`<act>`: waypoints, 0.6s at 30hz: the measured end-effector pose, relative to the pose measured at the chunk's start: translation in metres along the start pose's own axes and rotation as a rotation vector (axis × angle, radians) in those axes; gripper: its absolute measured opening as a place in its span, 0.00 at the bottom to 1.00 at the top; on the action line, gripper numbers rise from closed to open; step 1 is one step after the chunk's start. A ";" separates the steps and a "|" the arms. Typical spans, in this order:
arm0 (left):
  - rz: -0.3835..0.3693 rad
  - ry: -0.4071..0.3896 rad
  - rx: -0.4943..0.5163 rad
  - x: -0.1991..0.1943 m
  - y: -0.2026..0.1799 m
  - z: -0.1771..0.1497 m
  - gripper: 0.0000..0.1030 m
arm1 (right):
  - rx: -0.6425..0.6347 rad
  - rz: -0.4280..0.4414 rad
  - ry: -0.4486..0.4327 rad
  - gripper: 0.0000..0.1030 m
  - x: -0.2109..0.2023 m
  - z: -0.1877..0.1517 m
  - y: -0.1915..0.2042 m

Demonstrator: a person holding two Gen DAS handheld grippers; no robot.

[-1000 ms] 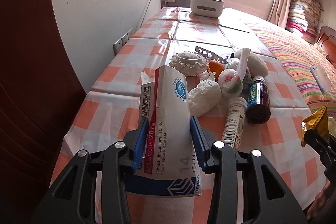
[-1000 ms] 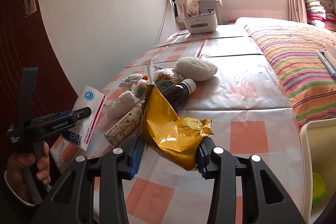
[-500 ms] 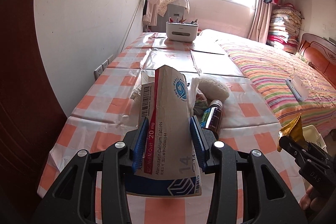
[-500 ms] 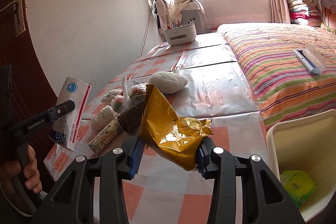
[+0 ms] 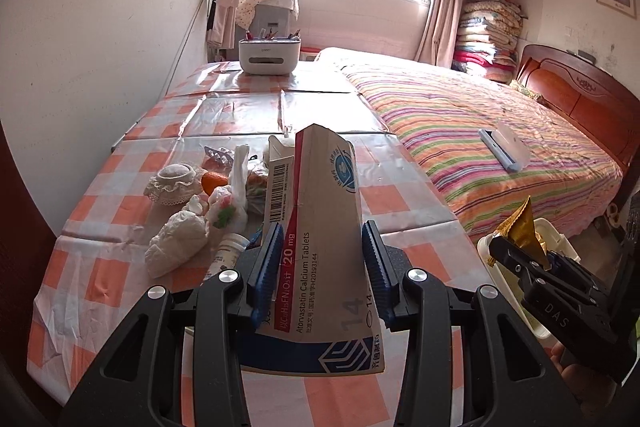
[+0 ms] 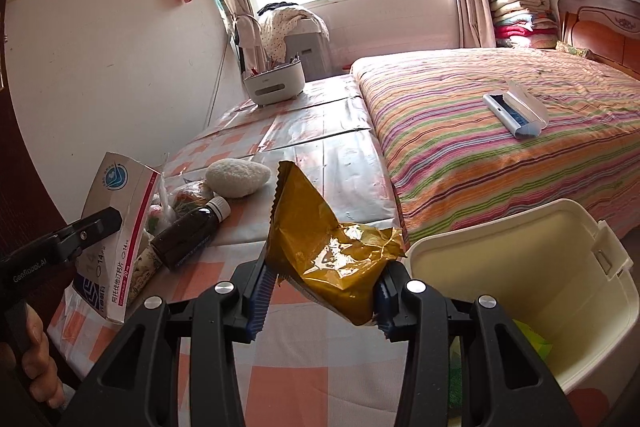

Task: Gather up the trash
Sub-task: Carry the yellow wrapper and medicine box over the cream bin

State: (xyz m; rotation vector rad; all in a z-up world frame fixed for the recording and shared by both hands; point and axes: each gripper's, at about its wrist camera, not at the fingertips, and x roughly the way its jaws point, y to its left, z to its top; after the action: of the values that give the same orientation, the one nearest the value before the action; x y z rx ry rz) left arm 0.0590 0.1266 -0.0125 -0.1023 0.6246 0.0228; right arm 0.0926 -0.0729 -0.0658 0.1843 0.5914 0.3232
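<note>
My left gripper [image 5: 322, 267] is shut on an empty medicine box [image 5: 320, 227] and holds it above the checked table [image 5: 100, 275]. The box also shows in the right wrist view [image 6: 116, 227]. My right gripper [image 6: 322, 295] is shut on a crumpled yellow foil wrapper [image 6: 332, 251], held beside the table's right edge, left of a cream bin [image 6: 520, 267]. The bin holds a green scrap [image 6: 536, 341]. More trash lies on the table: a crumpled tissue [image 5: 178, 247], a knotted plastic bag [image 5: 228, 203], a brown bottle [image 6: 188, 239] and a white bottle [image 5: 228, 251].
A lace-trimmed pad [image 5: 172, 181], an orange [image 5: 214, 183] and a blister pack [image 5: 220, 155] lie on the table. A white organiser [image 5: 270, 57] stands at its far end. The striped bed [image 5: 500, 163] is to the right, with a case [image 5: 504, 149] on it. A wall runs on the left.
Both grippers have risen and drawn back from the table with their loads. The right gripper has swung right, so the bin's inside shows more fully.
</note>
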 end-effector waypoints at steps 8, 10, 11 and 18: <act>-0.089 0.001 0.041 0.005 -0.043 0.003 0.38 | 0.053 -0.132 -0.028 0.40 -0.013 0.002 -0.036; -0.110 0.004 0.054 0.007 -0.053 0.003 0.39 | 0.071 -0.170 -0.034 0.40 -0.016 0.003 -0.046; -0.119 0.004 0.060 0.007 -0.058 0.003 0.39 | 0.082 -0.184 -0.036 0.40 -0.017 0.003 -0.050; -0.170 0.003 0.110 0.010 -0.092 0.004 0.39 | 0.161 -0.283 -0.035 0.42 -0.024 -0.001 -0.078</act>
State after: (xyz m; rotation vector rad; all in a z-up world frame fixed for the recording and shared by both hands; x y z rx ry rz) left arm 0.0738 0.0356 -0.0073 -0.0487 0.6174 -0.1758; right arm 0.0917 -0.1538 -0.0746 0.2568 0.6007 -0.0022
